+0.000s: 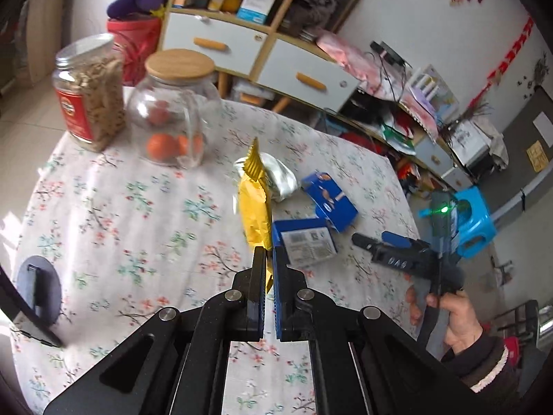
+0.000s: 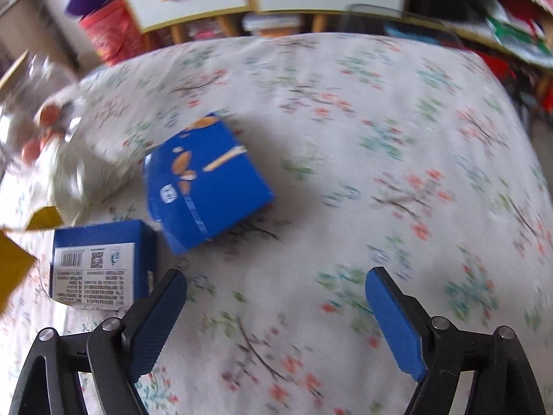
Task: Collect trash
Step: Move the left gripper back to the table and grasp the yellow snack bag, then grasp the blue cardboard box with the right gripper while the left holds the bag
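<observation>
Now | left gripper (image 1: 269, 259) clamps wrapper (image 1: 255, 207), centre frame, lifted for removal | right gripper (image 2: 276, 297) jaws wide, empty, nearing boxes (image 2: 204, 180) for pickup

A lived-in home room is showing here: a floral tablecloth (image 1: 138, 207) is covering the table, food jars (image 1: 169, 110) are standing on it, and a wooden drawer cabinet (image 1: 255, 45), cluttered shelves (image 1: 408, 110) and red wall decorations (image 1: 511, 55) are lining the walls.

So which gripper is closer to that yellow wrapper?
Left. The left gripper is clamped on the yellow wrapper; the right gripper hangs open beyond the blue boxes.
</observation>
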`<state>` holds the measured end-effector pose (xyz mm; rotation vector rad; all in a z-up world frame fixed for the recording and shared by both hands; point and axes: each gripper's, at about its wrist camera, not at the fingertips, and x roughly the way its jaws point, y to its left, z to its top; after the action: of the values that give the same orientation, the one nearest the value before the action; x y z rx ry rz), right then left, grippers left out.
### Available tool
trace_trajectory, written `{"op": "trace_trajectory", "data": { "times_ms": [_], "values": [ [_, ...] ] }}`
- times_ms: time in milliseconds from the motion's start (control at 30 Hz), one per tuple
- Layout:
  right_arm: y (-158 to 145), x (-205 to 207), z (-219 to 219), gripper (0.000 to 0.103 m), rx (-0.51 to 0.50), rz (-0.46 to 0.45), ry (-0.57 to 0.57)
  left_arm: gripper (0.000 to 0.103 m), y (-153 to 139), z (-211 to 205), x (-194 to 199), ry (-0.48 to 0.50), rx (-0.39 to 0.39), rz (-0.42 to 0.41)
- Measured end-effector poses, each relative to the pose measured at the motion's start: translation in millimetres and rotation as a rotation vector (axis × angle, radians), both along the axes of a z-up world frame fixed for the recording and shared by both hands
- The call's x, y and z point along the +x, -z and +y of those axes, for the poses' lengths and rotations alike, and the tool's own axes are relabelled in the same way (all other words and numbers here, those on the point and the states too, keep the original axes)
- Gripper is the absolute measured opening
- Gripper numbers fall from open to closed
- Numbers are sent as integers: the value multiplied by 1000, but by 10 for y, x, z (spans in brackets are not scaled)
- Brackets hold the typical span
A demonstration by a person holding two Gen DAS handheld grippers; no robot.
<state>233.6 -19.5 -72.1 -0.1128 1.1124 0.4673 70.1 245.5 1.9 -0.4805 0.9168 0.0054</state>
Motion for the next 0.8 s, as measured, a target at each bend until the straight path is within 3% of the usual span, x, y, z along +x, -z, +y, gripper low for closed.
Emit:
{"op": "trace_trajectory", "data": {
  "times_ms": [300,467,633,700,800],
  "values": [
    [179,81,527,89,-120,-79,-138,3,59,123,24,-12,4,9],
    [216,199,500,87,-68,-71,-125,3,126,114,79,-16,14,27],
    [186,260,450,36,7,-24,-108,3,133,81,96,-28,18,20],
    [163,267,445,25,36,-5,-109,3,103,59,87,-30,16,6],
    [120,242,393,23,81,26,-95,3,53,24,71,-35,14,-13]
  ]
}}
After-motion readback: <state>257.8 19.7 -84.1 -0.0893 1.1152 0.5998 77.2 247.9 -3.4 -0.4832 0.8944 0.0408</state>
